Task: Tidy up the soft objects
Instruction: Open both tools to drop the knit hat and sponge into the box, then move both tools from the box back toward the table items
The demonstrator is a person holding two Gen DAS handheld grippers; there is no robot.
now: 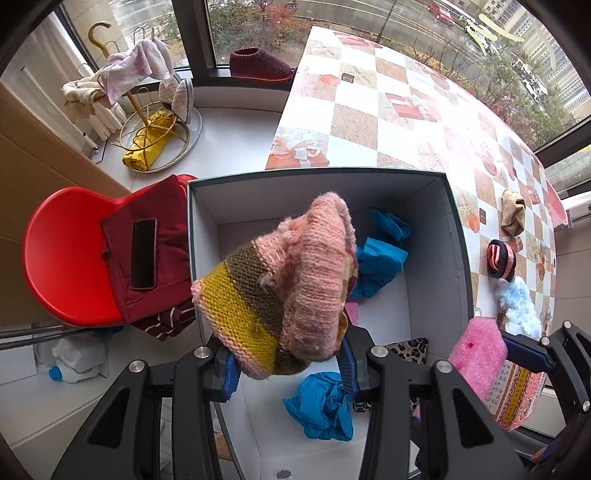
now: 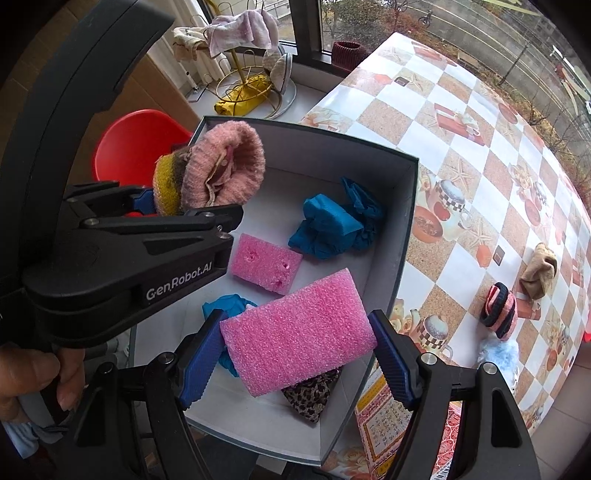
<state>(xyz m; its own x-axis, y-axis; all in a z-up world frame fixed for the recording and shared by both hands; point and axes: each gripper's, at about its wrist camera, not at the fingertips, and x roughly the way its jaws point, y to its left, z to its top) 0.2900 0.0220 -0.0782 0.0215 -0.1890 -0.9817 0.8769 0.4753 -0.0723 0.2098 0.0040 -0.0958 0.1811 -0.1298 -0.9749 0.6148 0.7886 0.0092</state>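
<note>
Nearby, checkered tablecloth [image 2: 491,155] meets rainy window [image 1: 258,22].

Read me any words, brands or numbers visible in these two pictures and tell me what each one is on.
"GenRobot.AI": white lettering on the black body of the left gripper, seen from the right wrist.
Patterned paper under the box: its print is too small to read.
Nothing else legible.
</note>
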